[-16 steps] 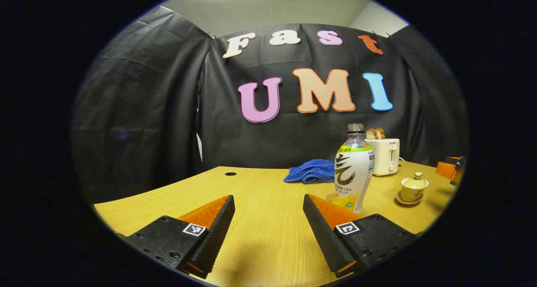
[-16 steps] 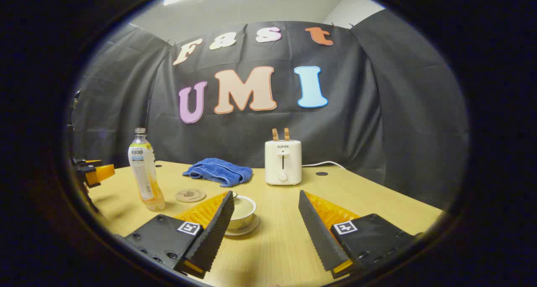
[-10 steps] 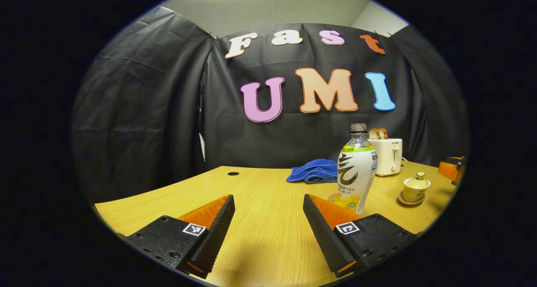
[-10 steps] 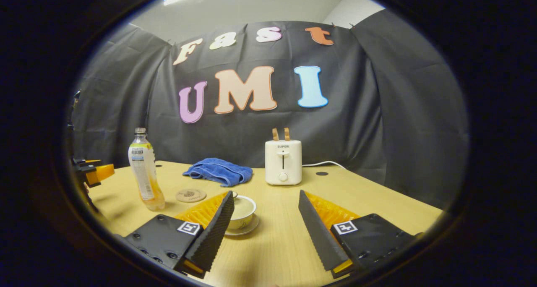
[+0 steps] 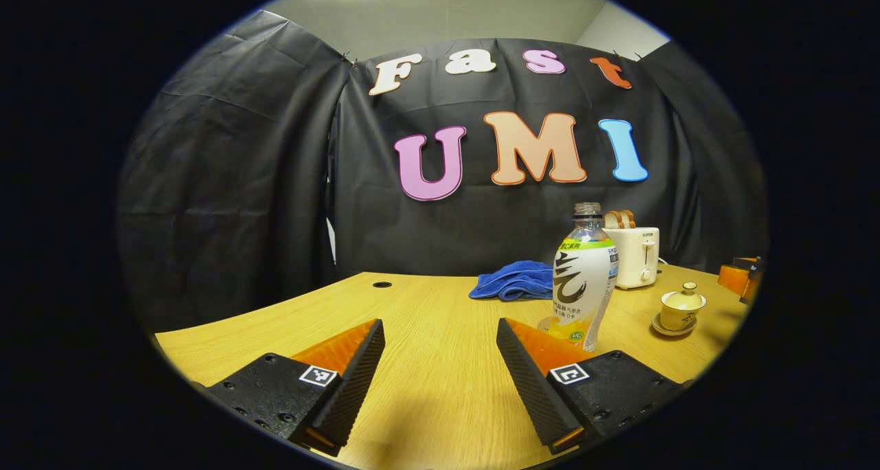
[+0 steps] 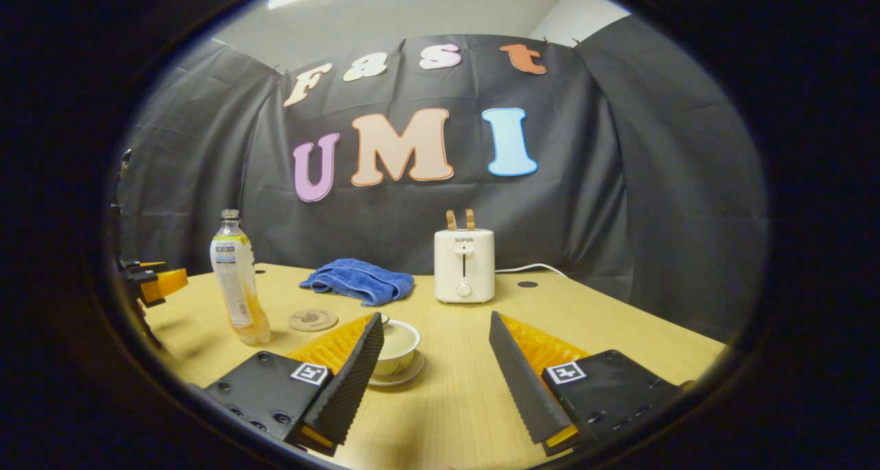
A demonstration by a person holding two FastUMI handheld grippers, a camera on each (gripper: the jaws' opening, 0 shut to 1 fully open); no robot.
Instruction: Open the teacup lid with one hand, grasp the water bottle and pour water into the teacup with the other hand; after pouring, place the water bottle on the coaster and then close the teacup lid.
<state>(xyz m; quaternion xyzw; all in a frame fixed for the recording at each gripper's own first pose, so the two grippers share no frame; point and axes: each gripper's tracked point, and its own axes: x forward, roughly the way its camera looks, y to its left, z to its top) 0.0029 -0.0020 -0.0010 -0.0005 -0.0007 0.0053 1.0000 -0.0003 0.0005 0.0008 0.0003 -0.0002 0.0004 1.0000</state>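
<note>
In the left gripper view my left gripper (image 5: 440, 336) is open above the wooden table (image 5: 426, 381), nothing between its fingers. An uncapped bottle (image 5: 583, 277) with a little yellow liquid stands just beyond its right finger. Farther right a lidded cream teacup (image 5: 680, 306) sits on its saucer. In the right gripper view my right gripper (image 6: 434, 329) is open; the teacup (image 6: 400, 348) sits close behind its left finger, partly hidden. The bottle (image 6: 237, 288) stands to the left, a round coaster (image 6: 312, 319) beside it, and the left gripper (image 6: 152, 283) shows at the far left edge.
A crumpled blue cloth (image 6: 359, 280) lies near the back wall. A white toaster (image 6: 464, 264) with two bread slices stands behind the cup, its cord trailing right. Cable holes (image 5: 377, 284) pierce the tabletop. The right gripper (image 5: 739, 276) shows at the left gripper view's far right edge.
The left gripper view has shifted slightly, so the bottle and the cup sit a little farther right. The right gripper has not moved.
</note>
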